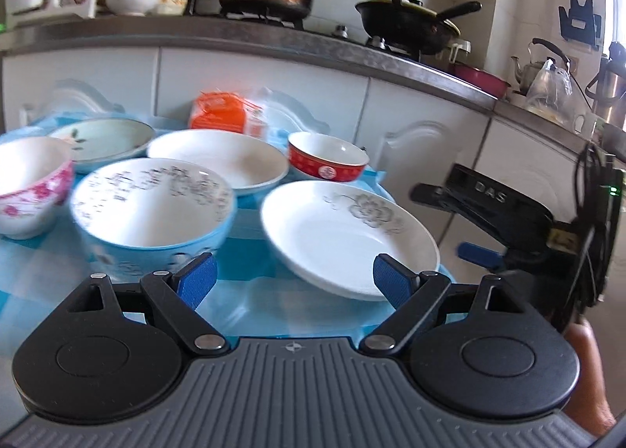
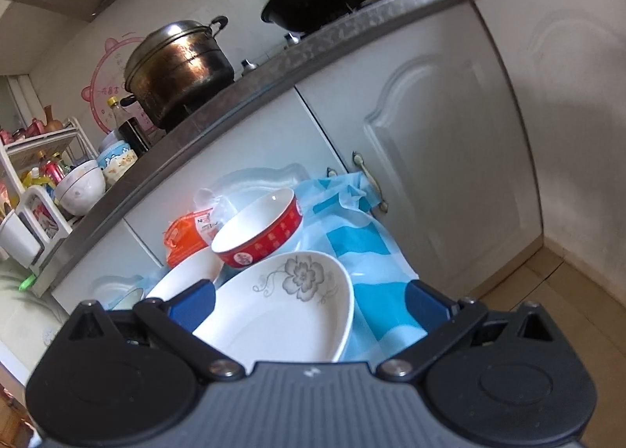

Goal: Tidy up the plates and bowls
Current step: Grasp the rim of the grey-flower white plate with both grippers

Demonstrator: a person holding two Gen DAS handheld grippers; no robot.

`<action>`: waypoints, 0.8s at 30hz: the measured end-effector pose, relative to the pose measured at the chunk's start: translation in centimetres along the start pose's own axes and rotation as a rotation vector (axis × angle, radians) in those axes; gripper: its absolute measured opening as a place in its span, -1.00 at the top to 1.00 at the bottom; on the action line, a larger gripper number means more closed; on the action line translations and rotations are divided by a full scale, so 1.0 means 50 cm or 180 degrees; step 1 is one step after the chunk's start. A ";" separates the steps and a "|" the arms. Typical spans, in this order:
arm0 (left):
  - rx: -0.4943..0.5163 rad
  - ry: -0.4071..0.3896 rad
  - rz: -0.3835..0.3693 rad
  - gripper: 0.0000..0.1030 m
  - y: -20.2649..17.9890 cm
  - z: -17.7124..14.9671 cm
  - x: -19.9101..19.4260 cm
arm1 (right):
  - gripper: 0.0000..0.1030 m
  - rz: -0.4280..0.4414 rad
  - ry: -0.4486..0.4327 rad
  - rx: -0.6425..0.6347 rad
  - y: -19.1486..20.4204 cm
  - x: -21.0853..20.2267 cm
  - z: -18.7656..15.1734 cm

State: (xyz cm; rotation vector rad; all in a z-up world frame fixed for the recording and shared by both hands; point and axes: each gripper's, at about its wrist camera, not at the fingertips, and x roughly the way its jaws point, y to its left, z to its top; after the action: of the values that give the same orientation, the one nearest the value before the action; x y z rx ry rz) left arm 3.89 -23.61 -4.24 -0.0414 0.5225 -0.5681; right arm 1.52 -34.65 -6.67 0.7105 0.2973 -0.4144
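Both my grippers hang wide open and empty. In the left wrist view, the left gripper (image 1: 294,283) sits at lower centre, facing the crockery on the blue checked cloth (image 1: 250,252).

The flower plate (image 1: 348,236) lies right of centre, and its near rim seems to jut past the cloth's edge; that is my main worry. The right gripper (image 2: 309,305) is right over that plate (image 2: 281,315) in its own view, one pad (image 2: 193,305) near the left rim. A clumsy nudge there, or a shallow pinch on the rim, could tip it off onto the floor.

The blue bowl (image 1: 152,213) sits left of centre, the red bowl (image 1: 328,156) behind the plate, the pink bowl (image 1: 31,184) at far left. They look tightly crowded, so a wide sweep may knock neighbours together.
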 end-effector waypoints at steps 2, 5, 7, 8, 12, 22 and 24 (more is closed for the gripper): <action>-0.0015 0.0080 -0.0037 -1.00 -0.007 0.008 0.020 | -0.99 0.0145 0.0071 0.0090 -0.010 0.017 0.010; -0.0019 0.0164 -0.0032 -1.00 -0.023 0.017 0.055 | -0.99 0.0306 0.0145 0.0140 -0.021 0.034 0.022; 0.0010 0.0201 0.0008 -1.00 -0.039 0.019 0.076 | -0.99 0.0389 0.0159 0.0172 -0.025 0.040 0.029; 0.0032 0.0240 0.0035 -0.98 -0.045 0.020 0.088 | -0.99 0.0424 0.0161 0.0182 -0.026 0.041 0.031; 0.0027 0.0320 0.0133 -0.86 -0.057 0.021 0.134 | -0.99 0.0467 0.0192 0.0227 -0.034 0.054 0.040; -0.0057 0.0441 0.0261 -0.60 -0.047 0.012 0.203 | -0.98 0.0573 0.0386 0.0349 -0.050 0.085 0.035; -0.0053 0.0451 0.0251 -0.56 -0.044 0.011 0.209 | -0.98 0.0582 0.0398 0.0334 -0.049 0.088 0.035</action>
State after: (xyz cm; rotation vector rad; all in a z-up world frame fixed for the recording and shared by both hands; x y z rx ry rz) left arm 10.53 -30.98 -8.20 0.0038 0.6638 -0.4916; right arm 4.45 -38.66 -8.55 0.8606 0.3271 -0.2131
